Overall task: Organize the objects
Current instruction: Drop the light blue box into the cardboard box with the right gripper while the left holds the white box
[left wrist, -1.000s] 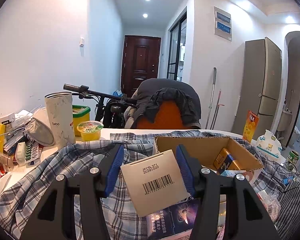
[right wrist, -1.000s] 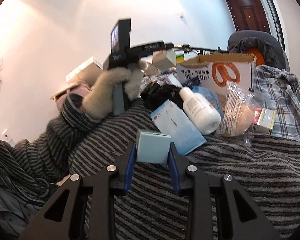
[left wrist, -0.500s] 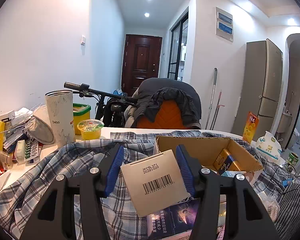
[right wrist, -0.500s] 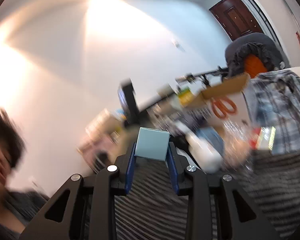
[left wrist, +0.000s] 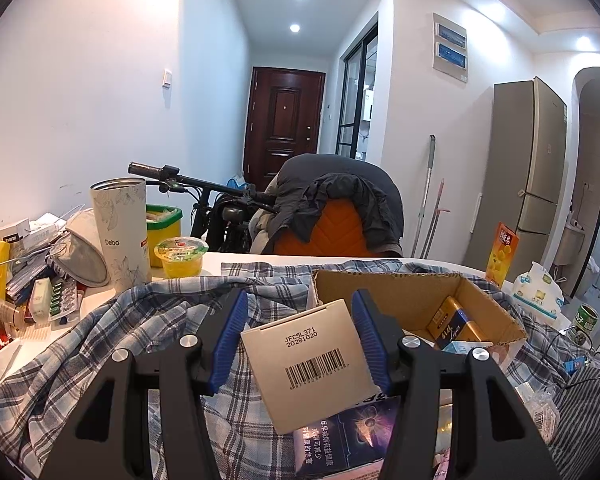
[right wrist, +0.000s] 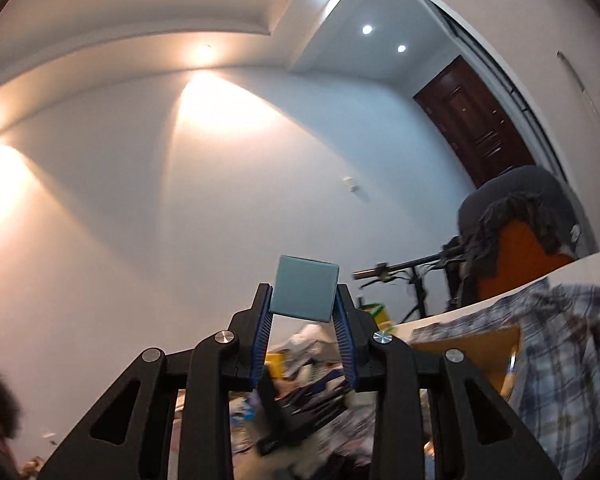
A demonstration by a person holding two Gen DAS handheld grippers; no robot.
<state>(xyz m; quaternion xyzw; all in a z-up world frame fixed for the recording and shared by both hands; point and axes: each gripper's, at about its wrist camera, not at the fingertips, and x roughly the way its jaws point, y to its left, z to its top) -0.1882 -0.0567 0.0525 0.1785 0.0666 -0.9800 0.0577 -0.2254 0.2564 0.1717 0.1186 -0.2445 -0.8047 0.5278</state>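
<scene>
The left gripper (left wrist: 300, 334) is clamped on a tilted beige box (left wrist: 308, 364) above the plaid cloth (left wrist: 100, 344), just beside the open cardboard box (left wrist: 384, 286), while the right gripper (right wrist: 303, 322) is closed on a small light-blue box (right wrist: 304, 289) high above the cluttered table.

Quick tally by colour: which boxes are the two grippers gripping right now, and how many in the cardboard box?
White barcode box, in left gripper: 1
Pale blue box, in right gripper: 1
Gold-and-blue box inside the cardboard box: 1
A light-blue item beside it is too hidden to count.
Total: 3
</scene>
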